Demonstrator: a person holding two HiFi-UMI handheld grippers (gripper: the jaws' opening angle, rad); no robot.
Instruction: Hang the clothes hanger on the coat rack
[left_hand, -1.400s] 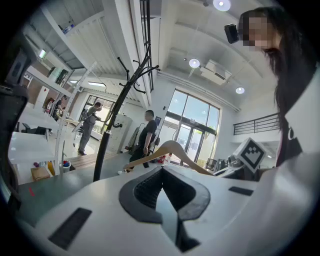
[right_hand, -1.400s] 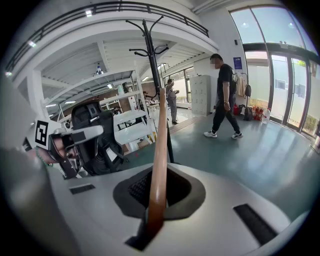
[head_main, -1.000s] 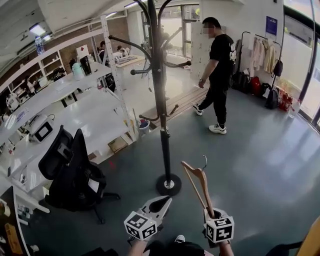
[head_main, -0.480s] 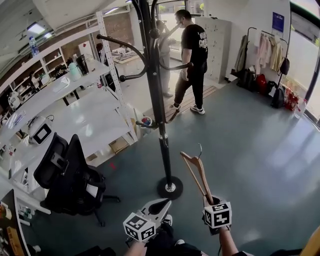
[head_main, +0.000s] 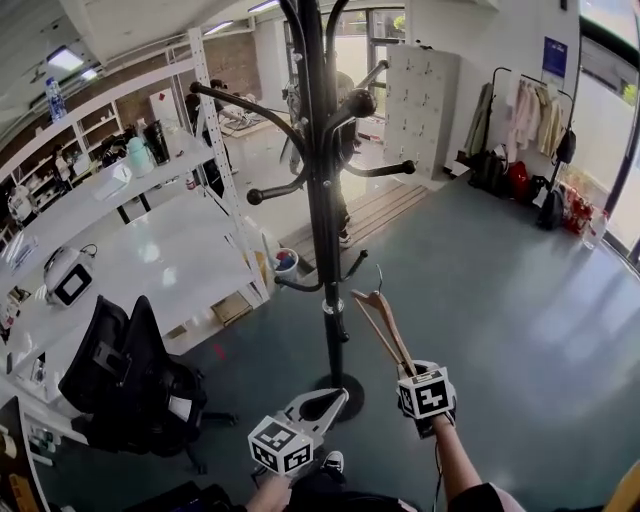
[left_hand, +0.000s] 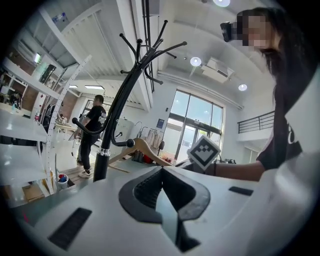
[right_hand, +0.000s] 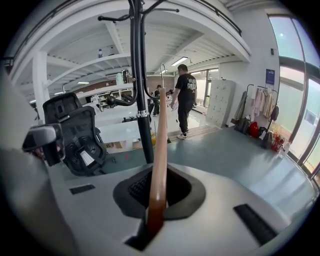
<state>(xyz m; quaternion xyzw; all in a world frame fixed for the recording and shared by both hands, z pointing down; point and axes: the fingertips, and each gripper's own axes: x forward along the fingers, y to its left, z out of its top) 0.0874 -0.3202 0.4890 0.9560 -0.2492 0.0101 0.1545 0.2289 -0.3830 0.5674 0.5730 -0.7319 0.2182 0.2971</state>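
Observation:
A tall black coat rack (head_main: 322, 200) with curved arms stands on a round base (head_main: 341, 396) right in front of me. My right gripper (head_main: 413, 376) is shut on the lower end of a wooden clothes hanger (head_main: 383, 322). The hanger points up and away, its metal hook (head_main: 379, 272) just right of the pole and apart from it. The hanger (right_hand: 160, 145) rises from the jaws in the right gripper view, with the rack's pole (right_hand: 140, 105) close on the left. My left gripper (head_main: 324, 402) is shut on nothing, low beside the base. The left gripper view shows the hanger (left_hand: 143, 147) next to the rack (left_hand: 111, 125).
A black office chair (head_main: 128, 368) stands to the left, before white shelving (head_main: 160, 240). A small bucket (head_main: 286, 262) sits by a shelf post. A person (right_hand: 186, 95) is beyond the rack. A garment rail with clothes and bags (head_main: 525, 115) is at the back right.
I have come closer to the coat rack, and the hanger has risen nearer its pole. The person has walked left and is now behind the rack. The left gripper stays low.

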